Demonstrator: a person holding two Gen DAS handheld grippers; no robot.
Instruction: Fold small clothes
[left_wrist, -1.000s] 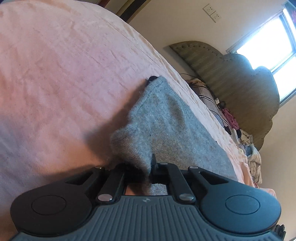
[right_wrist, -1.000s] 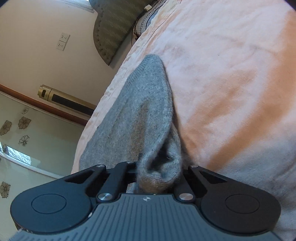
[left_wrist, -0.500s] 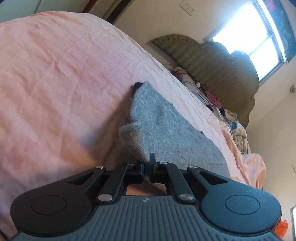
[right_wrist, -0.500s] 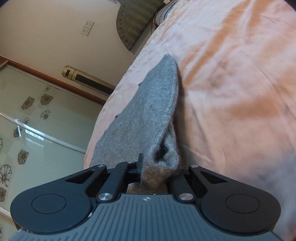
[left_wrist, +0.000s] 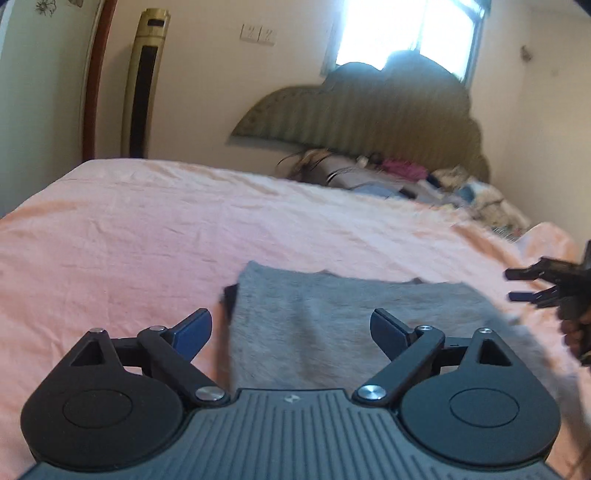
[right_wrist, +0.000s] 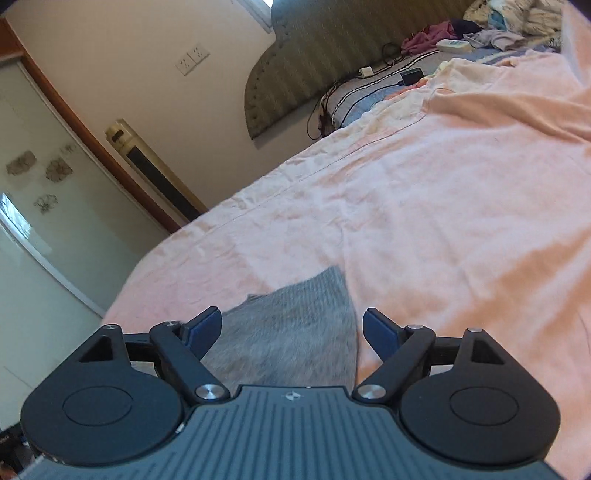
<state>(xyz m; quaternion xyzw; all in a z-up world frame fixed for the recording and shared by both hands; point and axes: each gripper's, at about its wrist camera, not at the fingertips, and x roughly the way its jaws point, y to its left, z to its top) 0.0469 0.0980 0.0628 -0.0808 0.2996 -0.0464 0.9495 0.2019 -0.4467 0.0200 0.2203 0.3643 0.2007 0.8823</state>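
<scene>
A grey knitted garment (left_wrist: 332, 317) lies folded flat on the pink bedsheet (left_wrist: 129, 240), with a dark bit of cloth poking out at its left edge. My left gripper (left_wrist: 291, 325) hovers above its near part, jaws opening wide, pads off the cloth. In the right wrist view the same grey garment (right_wrist: 295, 325) lies below my right gripper (right_wrist: 291, 328), whose jaws are also opening and press on nothing. The right gripper (left_wrist: 521, 284) shows at the right edge of the left wrist view, a hand behind it.
A padded green headboard (left_wrist: 369, 122) stands at the far end of the bed. Loose clothes, cables and a striped pillow (right_wrist: 424, 62) pile beneath it. A tall gold tower unit (left_wrist: 142, 85) stands by the wall beside a wooden door frame. Pink sheet spreads left and right of the garment.
Both grippers let go of the grey garment, opened wide, rose and rolled level. The garment dropped flat onto the sheet.
</scene>
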